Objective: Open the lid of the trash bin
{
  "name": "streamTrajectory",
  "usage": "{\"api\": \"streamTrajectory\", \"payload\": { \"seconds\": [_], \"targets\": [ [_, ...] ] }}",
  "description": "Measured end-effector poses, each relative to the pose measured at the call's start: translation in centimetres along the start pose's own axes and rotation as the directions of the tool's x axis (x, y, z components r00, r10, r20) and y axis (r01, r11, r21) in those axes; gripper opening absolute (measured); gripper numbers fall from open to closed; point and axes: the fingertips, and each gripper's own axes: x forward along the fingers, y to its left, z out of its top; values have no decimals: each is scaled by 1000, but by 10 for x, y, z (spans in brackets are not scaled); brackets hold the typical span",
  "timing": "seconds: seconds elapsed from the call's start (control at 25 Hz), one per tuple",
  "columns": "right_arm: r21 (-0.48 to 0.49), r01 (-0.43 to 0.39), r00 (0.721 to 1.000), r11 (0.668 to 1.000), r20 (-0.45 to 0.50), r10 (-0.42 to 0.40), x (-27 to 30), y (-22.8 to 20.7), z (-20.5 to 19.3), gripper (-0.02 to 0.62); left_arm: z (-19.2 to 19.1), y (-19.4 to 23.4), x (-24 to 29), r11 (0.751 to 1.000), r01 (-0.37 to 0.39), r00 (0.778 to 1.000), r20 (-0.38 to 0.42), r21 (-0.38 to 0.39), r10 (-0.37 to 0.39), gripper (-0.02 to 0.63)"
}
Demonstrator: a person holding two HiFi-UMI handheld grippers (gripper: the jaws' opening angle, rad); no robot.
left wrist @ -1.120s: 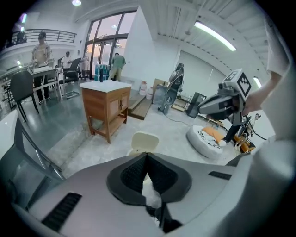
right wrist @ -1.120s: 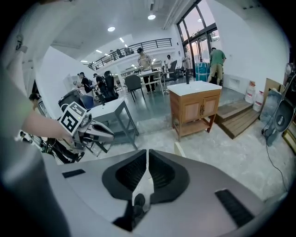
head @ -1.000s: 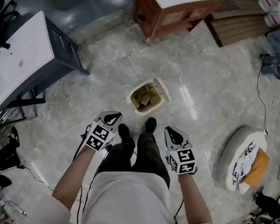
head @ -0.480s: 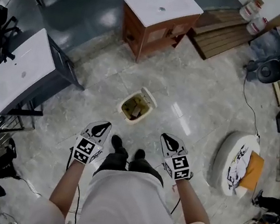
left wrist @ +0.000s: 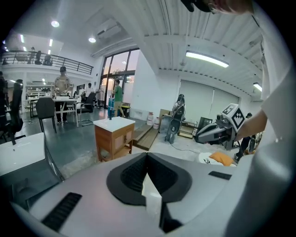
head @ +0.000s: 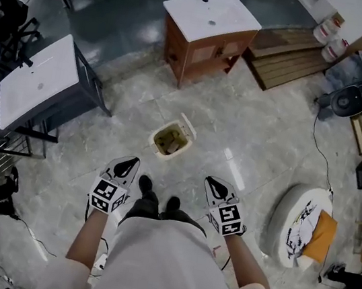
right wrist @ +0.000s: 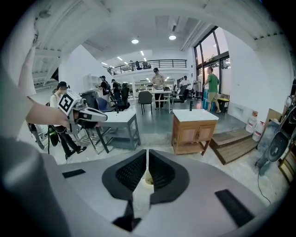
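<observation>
On the floor just ahead of your shoes (head: 145,184), the bin (head: 155,136) stands with its lid (head: 188,122) up, tipped back on the far side; there's brownish stuff inside. Your left gripper (head: 131,162) is closed tight, jaws meeting, nothing in them. Your right gripper (head: 210,180) is the same: jaws together bar a hairline slit, empty, with the bin showing past the tips in its own view. Both are held out in front of you, one on each side of your legs, well apart from the bin and touching nothing. A wooden cabinet (head: 207,42) with a white top stands beyond the bin, and a grey table (head: 41,81) is off to the left.
</observation>
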Motion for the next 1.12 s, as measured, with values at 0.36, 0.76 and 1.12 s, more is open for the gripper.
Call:
{"api": "streamTrajectory", "payload": {
  "seconds": [0.36,0.76,1.12],
  "targets": [
    [-52,-57,996,997,65,60,-32,-3,2,35,22,-44,-37,996,-83,992,94,-38,87,17],
    [-57,-73,990,996,114,79,-45,11,11,35,15,-55,-90,985,-167,980,104,-45,171,17],
    [-45,-15,986,999,165,22,-50,34,27,35,17,-44,-122,988,-151,977,146,-41,156,17]
  ]
}}
